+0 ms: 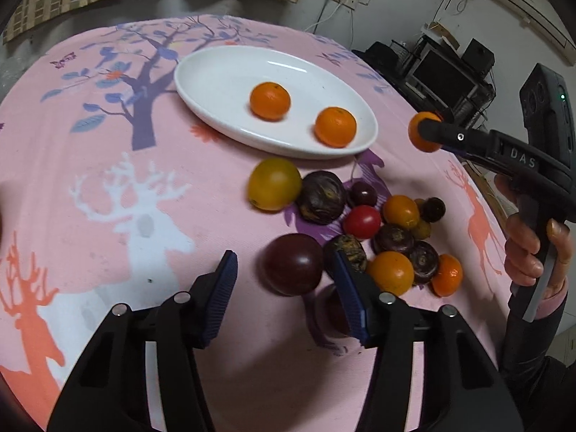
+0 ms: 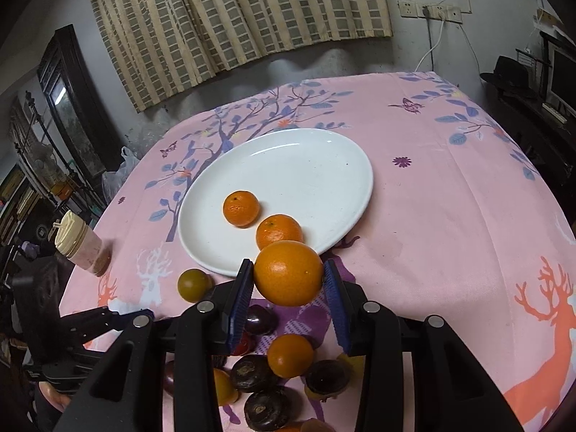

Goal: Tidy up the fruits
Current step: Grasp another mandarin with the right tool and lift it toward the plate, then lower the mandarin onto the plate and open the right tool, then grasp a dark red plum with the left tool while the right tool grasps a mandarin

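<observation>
Risk: the round orange tangerine [image 2: 288, 273] is pinched only at its widest girth by the right hand-held gripper [image 2: 288, 280], in the air just short of the white oval ceramic plate [image 2: 334, 165]; a loose squeeze or early release could roll it onto the pink-clothed bench [image 2: 450, 216]. It could also knock the two small tangerines [image 2: 241, 208] on the plate. Left hand-held gripper [image 1: 284, 298] gapes wide, holding nothing, over the dark purple round plum [image 1: 292, 264] by the fruit pile.

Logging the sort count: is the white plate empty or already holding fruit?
Holding fruit: two oranges lie on the white plate; a third orange is gripped in the right gripper.

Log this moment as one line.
right tool: holding orange above pile | left tool: open | plate: two oranges
</observation>
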A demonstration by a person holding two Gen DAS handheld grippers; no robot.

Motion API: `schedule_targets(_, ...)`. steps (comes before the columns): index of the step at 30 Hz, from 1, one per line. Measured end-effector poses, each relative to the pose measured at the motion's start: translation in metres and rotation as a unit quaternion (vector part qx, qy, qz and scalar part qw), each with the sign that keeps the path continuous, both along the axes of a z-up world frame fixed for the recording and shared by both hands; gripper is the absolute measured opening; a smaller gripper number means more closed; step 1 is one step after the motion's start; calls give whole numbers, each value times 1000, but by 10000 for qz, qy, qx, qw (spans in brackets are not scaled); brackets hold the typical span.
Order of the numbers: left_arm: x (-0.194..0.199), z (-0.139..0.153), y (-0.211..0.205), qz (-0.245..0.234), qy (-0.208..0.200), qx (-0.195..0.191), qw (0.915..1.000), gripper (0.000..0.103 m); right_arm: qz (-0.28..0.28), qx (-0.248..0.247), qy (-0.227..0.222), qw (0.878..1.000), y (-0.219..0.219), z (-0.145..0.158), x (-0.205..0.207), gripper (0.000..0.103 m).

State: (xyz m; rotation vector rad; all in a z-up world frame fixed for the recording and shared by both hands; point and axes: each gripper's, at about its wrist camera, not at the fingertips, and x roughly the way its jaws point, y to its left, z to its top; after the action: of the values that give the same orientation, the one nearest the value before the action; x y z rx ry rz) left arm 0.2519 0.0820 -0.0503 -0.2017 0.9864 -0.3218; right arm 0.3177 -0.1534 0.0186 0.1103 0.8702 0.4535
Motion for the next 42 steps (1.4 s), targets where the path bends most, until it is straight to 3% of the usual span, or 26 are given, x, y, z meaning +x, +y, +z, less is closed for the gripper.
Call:
schedule_targets(3, 1, -4, -9, -56, 45, 29, 10000, 52, 25, -2, -18, 10000, 1, 2, -2, 40)
schedule_targets(8, 5, -10, -9, 97, 141, 104, 9998, 38, 48, 14, -34, 10000, 2, 1, -4, 40)
schedule_targets(12, 9, -9, 1, 218, 237, -165, 9993, 36, 66, 62, -75, 9999, 3, 1, -4, 40)
schedule_targets(15, 19, 12, 5, 292, 6, -233, 9993, 36, 90, 188, -164, 9996, 4, 2, 1, 40)
schedule_targets(20, 71, 49, 7, 531, -597, -149, 9967, 36, -31, 177, -255, 9995, 15, -2, 37, 40)
schedule_targets(27, 137, 20, 2, 1004, -228, 279, 9943, 37, -39, -24, -67, 10000, 34, -23, 82, 41)
schedule_targets(28, 139, 17, 2, 1063, -155, 331, 9937, 40, -55, -52, -70, 9999, 35, -24, 83, 50)
schedule_targets(29, 137, 16, 2, 1116, -149, 343, 9930, 52, -66, -62, -53, 9999, 36, -24, 83, 61)
schedule_targets(33, 109, 35, 2, 1205, -603, 621, 9889, 86, -84, -85, -222, 9997, 24, -7, 59, 61)
schedule_targets(37, 63, 53, 0, 899, -843, 668, 9901, 87, -159, -148, -573, 9981, 3, 11, 11, 64)
schedule_targets(42, -4, 43, 2, 686, -986, 682, 9904, 95, -105, -166, -734, 9971, -25, -2, -71, 65)
